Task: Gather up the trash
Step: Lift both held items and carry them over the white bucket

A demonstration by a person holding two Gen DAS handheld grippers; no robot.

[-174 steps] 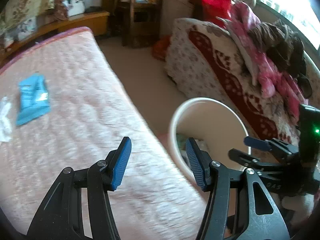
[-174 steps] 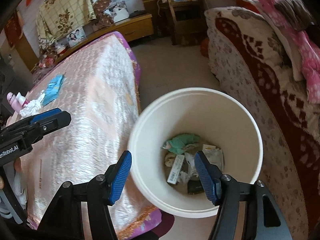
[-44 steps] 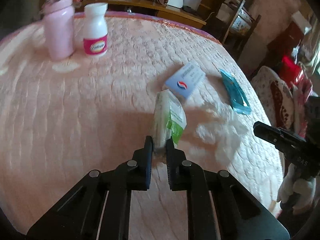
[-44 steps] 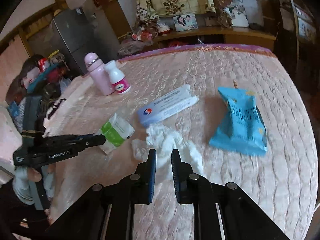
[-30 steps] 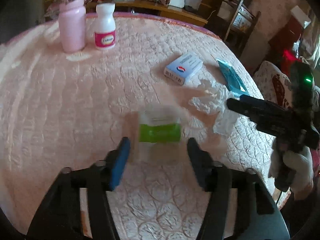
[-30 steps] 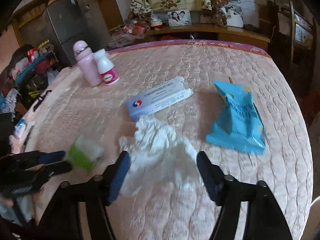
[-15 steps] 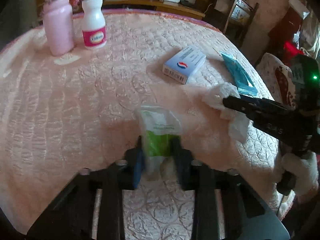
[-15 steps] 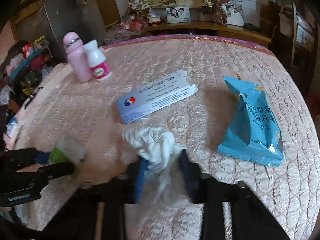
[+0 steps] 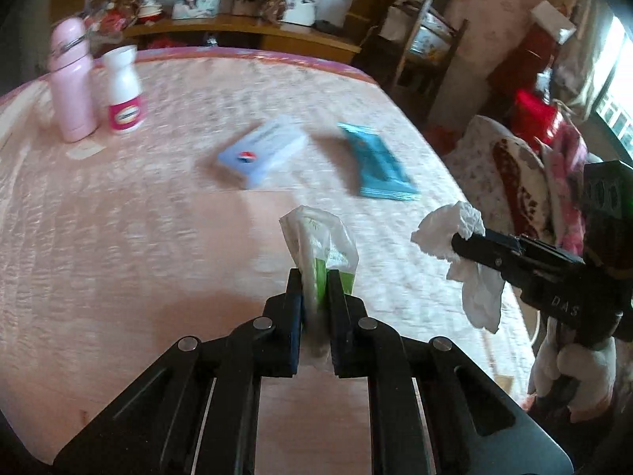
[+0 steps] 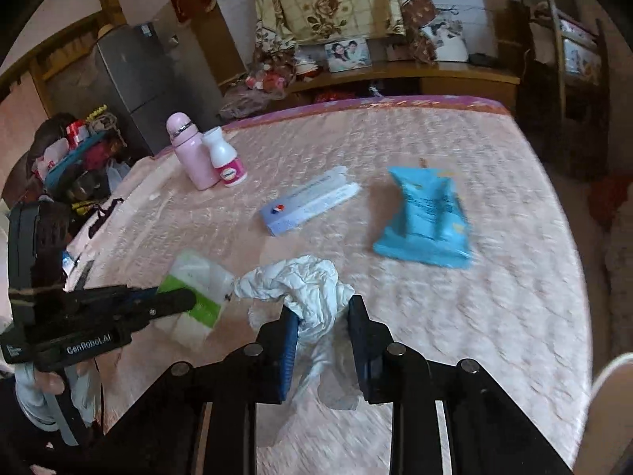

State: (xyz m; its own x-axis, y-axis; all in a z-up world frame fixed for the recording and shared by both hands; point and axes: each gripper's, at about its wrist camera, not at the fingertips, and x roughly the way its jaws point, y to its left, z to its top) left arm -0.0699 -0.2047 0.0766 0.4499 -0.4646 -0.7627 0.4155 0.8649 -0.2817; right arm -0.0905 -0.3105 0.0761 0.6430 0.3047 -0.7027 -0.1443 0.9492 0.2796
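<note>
My left gripper (image 9: 314,277) is shut on a green and white wrapper (image 9: 326,239) and holds it above the pink quilted bed (image 9: 138,217); the wrapper also shows in the right wrist view (image 10: 198,289). My right gripper (image 10: 321,308) is shut on a crumpled white tissue (image 10: 304,281), lifted off the bed; the tissue also shows in the left wrist view (image 9: 455,233). A blue snack bag (image 9: 378,164) and a pale blue box (image 9: 263,150) lie on the bed beyond both grippers.
A pink flask (image 9: 73,83) and a white bottle (image 9: 124,97) stand at the bed's far left. A white bin rim (image 10: 609,388) shows at the lower right past the bed's edge. A sofa with clothes (image 9: 526,166) stands to the right.
Both grippers opened about a second ago, then closed again on the wrapper and the tissue. Both items are now lifted off the bed and have moved toward its right edge.
</note>
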